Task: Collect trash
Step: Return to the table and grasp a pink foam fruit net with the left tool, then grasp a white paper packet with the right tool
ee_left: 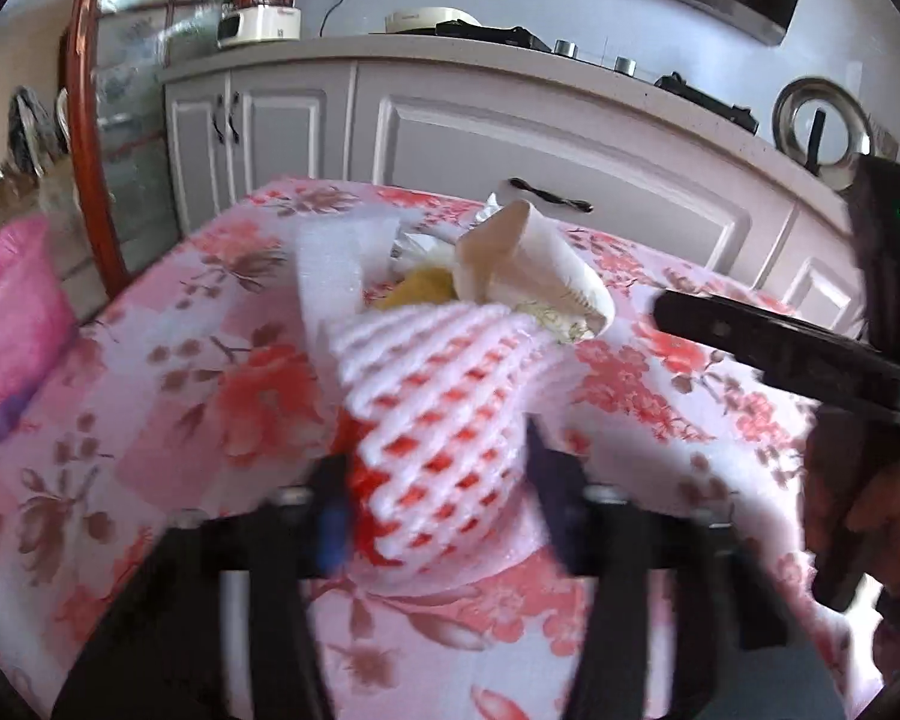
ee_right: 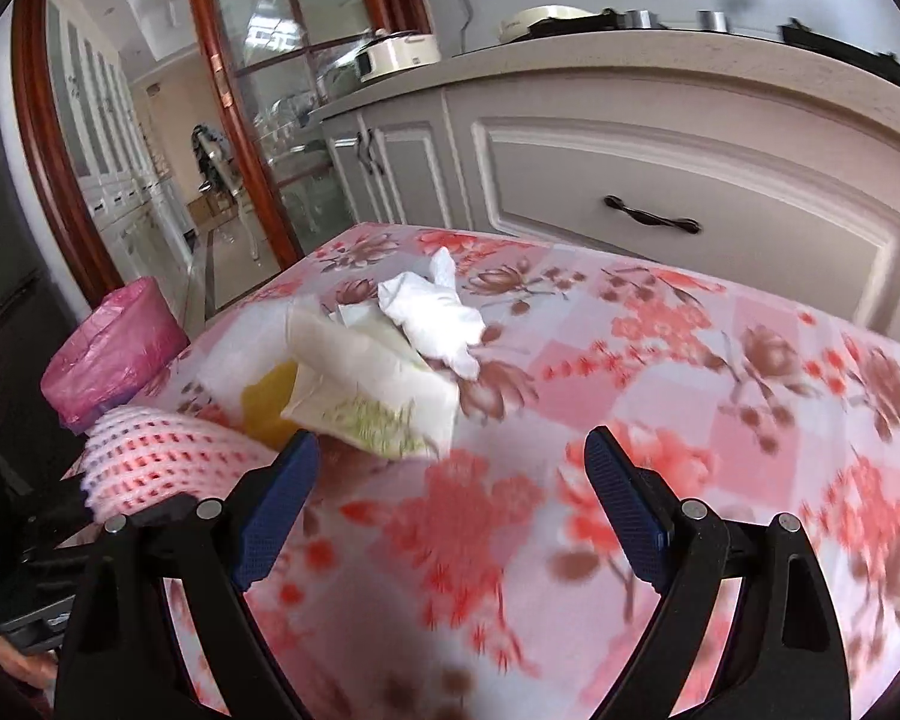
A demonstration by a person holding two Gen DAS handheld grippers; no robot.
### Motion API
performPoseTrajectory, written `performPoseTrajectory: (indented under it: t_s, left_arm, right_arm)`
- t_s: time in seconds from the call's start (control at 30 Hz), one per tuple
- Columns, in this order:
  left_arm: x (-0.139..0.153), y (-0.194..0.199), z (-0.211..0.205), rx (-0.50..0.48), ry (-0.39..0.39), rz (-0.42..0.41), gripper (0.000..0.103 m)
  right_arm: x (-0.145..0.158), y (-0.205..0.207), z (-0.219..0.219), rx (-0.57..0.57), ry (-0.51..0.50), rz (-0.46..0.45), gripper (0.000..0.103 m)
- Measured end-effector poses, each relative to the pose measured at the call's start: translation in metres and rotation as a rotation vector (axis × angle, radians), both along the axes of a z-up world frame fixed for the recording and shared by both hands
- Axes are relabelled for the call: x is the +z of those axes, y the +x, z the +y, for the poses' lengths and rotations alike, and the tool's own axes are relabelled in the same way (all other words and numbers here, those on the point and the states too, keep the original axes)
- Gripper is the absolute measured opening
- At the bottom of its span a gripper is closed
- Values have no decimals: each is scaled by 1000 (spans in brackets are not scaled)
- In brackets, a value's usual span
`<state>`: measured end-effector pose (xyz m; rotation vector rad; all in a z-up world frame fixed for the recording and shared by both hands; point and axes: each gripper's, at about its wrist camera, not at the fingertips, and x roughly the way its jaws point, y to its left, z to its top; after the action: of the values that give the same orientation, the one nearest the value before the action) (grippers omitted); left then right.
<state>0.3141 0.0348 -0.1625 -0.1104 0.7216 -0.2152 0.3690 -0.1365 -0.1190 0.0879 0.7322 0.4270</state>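
Our left gripper (ee_left: 438,480) has its jaws narrowed around the near end of the foam fruit net (ee_left: 444,396), pads on both sides of it; blur makes it hard to confirm firm contact, but we read it as clamped on the net. To do this step well, we judge the grip should sit on the net alone, clear of the tablecloth (ee_left: 168,396), then lift straight up so the soft mesh doesn't drag the pile behind it.

Our right gripper (ee_right: 450,480) hangs wide apart over bare cloth, holding nothing, touching nothing. It points toward the crushed paper cup (ee_right: 366,384), just past its left finger.

Rest of the trash sits mid-table: the yellow peel (ee_right: 267,402) tucked between net and cup, the crumpled white tissue (ee_right: 435,312) just behind the cup, a white foam sheet (ee_left: 330,270) beside the net. The bin with pink bag (ee_right: 114,354) stands off the table's left edge, the likely drop point.
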Motion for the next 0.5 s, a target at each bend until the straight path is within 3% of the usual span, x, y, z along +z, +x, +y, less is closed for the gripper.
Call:
performPoseTrajectory:
  t_s: [0.07, 0.13, 0.4, 0.5]
  left_arm:
    - [2, 2, 1, 0, 21, -16, 28]
    - [4, 2, 3, -1, 35, -29, 25]
    - [12, 15, 36, 76, -9, -18, 24]
    - [15, 18, 43, 88, -4, -21, 24]
  right_arm:
    - [-3, 14, 8, 37, -3, 11, 85]
    - [-5, 23, 16, 61, -16, 16, 85]
    - [-18, 63, 53, 163, -28, 73, 84]
    - [-18, 65, 62, 186, -35, 75, 68]
